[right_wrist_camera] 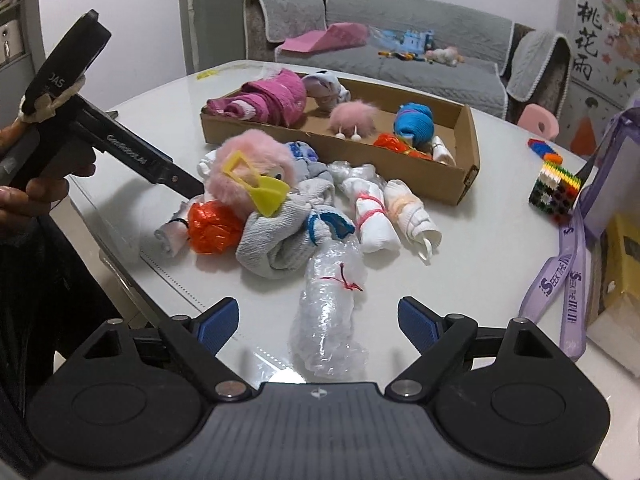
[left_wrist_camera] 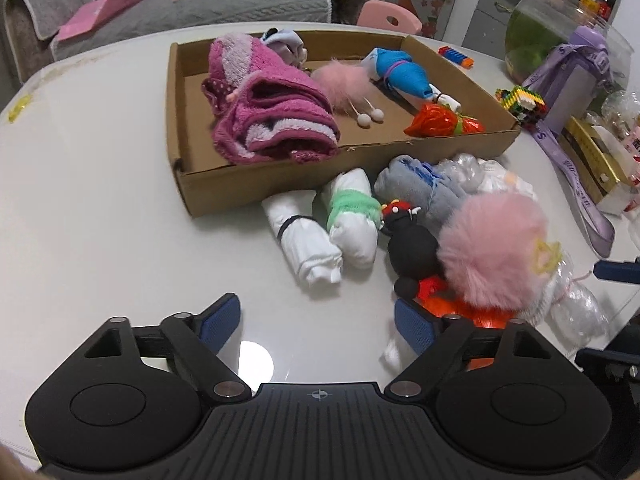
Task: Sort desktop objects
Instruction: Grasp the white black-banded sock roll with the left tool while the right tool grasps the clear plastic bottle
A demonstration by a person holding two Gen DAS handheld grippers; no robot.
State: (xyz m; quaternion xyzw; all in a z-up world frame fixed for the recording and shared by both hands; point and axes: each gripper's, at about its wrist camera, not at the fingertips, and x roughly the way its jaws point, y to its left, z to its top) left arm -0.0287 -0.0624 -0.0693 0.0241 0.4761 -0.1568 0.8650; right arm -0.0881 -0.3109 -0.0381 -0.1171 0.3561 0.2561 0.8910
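A cardboard tray (left_wrist_camera: pixel 280 184) at the back of the white table holds a magenta towel (left_wrist_camera: pixel 272 120), a small pink pompom (left_wrist_camera: pixel 344 84), a blue roll (left_wrist_camera: pixel 400 72) and an orange foil sweet (left_wrist_camera: pixel 436 120). In front of it lies a heap: two white sock rolls (left_wrist_camera: pixel 308 244), a black toy (left_wrist_camera: pixel 412 248), a big pink pompom (left_wrist_camera: pixel 492 252), a grey sock (right_wrist_camera: pixel 276 236) and orange foil (right_wrist_camera: pixel 212 228). My left gripper (left_wrist_camera: pixel 318 320) stands open over bare table, its right finger beside the orange foil. My right gripper (right_wrist_camera: pixel 318 320) is open, with a clear plastic bundle (right_wrist_camera: pixel 328 312) lying between its fingers, untouched.
A purple bottle (left_wrist_camera: pixel 580 64) with a long strap, a glass bowl (left_wrist_camera: pixel 560 32), a coloured block cube (right_wrist_camera: pixel 556 188) and a yellow box (right_wrist_camera: pixel 624 260) crowd the table's right side. A person's hand (right_wrist_camera: pixel 24 196) holds the other tool at the left table edge. A sofa stands behind.
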